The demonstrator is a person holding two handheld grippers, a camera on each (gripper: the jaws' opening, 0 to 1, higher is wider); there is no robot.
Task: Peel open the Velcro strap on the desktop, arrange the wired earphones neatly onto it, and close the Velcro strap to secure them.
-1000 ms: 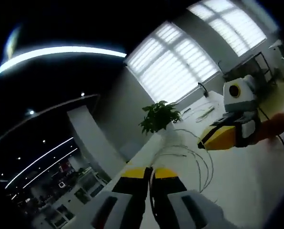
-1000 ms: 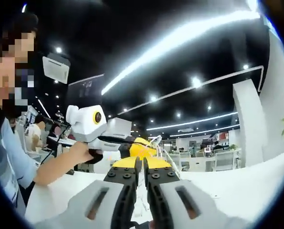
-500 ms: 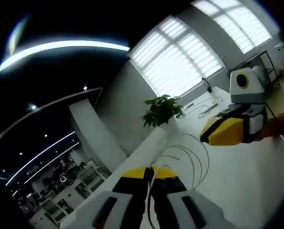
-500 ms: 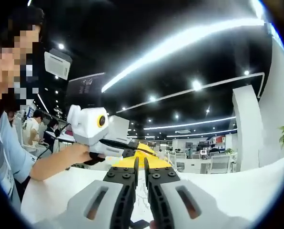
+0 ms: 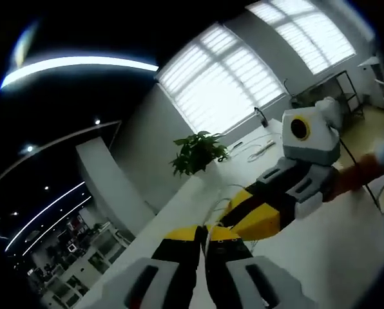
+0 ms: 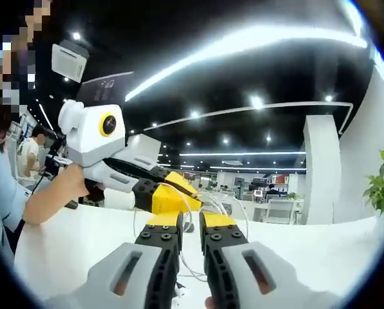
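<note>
White, thin and rubbery, the earphone cable is hanging in loose loops between the two grippers, lifted off the smooth white desk. In the left gripper view the same cable is curving away at twelve o'clock from the jaws. The left gripper, with yellow tips on black studded jaws, is narrowed to a slit with the cable running into it. The right gripper is also nearly closed, wire passing between its jaws; whether either is truly pinching is hard to tell. The right gripper is also appearing in the left view at two o'clock, and the left gripper in the right view at ten o'clock.

The Velcro strap cannot be made out, so opening it cannot be judged. Coiling seems underway; laying the cable down and fastening likely remain.

A leafy potted plant is standing beyond, near slatted window blinds.
</note>
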